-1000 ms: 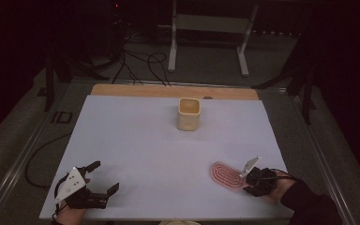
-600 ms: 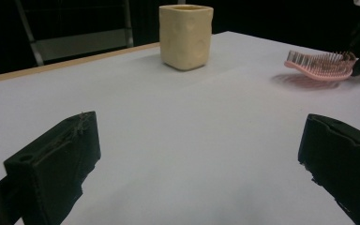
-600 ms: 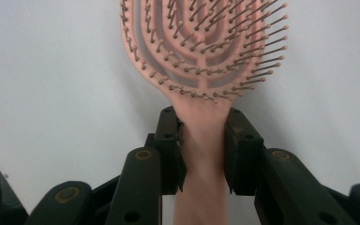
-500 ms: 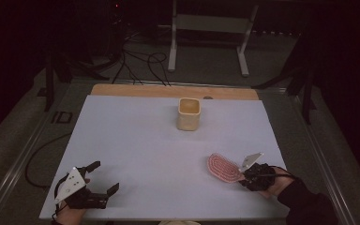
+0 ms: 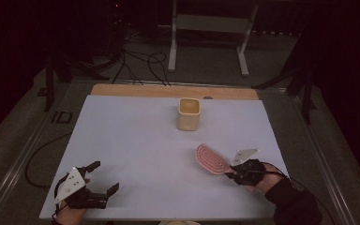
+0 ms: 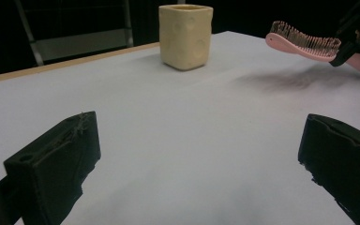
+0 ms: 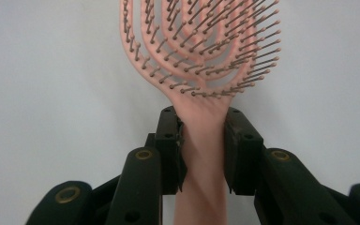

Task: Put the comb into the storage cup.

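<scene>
A pink hairbrush (image 5: pixel 211 159) with dark bristles hangs just above the white table, bristles up, at the right front. My right gripper (image 5: pixel 236 174) is shut on its handle (image 7: pixel 201 140), the black pads pressing both sides. From the left gripper view the hairbrush (image 6: pixel 304 44) floats over its shadow at the upper right. A cream square cup (image 5: pixel 189 114) stands upright near the table's far middle, also the cup (image 6: pixel 186 35) ahead of the left jaws. My left gripper (image 5: pixel 104 177) rests at the left front corner, open, with nothing between its jaws.
The white table top (image 5: pixel 136 140) has a wooden strip (image 5: pixel 168 91) along its far edge. Beyond it, cables (image 5: pixel 140 61) and a metal stand (image 5: pixel 206 28) sit on the dark floor.
My right gripper has carried the hairbrush a little away from the front edge and up off the table. The left gripper has stayed put.
</scene>
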`<state>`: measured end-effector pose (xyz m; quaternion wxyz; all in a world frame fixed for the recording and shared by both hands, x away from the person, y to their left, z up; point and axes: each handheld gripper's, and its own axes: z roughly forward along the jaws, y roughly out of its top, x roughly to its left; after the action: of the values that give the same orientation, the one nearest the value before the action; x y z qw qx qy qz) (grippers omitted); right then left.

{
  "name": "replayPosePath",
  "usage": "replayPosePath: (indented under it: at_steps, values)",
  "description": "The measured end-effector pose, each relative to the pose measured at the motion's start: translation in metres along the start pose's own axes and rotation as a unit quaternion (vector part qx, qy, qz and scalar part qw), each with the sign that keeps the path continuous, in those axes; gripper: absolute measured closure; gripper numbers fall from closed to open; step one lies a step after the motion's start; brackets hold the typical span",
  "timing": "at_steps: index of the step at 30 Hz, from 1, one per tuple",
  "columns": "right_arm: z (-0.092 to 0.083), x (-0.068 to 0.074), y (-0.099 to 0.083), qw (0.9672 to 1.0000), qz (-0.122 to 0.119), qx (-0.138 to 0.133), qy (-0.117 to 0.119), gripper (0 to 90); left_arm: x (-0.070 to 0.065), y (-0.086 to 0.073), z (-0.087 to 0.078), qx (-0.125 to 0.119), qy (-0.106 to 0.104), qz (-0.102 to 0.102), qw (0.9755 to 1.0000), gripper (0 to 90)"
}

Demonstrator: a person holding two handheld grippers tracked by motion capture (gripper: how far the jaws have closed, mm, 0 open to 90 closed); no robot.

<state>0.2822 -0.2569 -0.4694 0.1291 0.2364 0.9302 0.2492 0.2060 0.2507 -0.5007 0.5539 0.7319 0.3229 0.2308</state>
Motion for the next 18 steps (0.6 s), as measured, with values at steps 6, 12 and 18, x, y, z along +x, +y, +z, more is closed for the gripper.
replayPosePath:
  at_steps: [6,12,18]
  values:
    - [0.014,0.008,0.016,0.9985,0.025,-0.048,-0.005,70.5,0.0,0.0,0.0,0.0,0.0,0.0,1.0,0.2]
    - [0.019,0.01,0.024,0.9928,0.054,-0.107,-0.012,70.6,0.0,0.0,0.0,0.0,0.0,-0.001,1.0,0.2]
    - [0.023,0.017,0.028,0.9883,0.073,-0.132,-0.017,70.7,0.0,0.0,0.0,0.0,-0.001,-0.001,1.0,0.3]
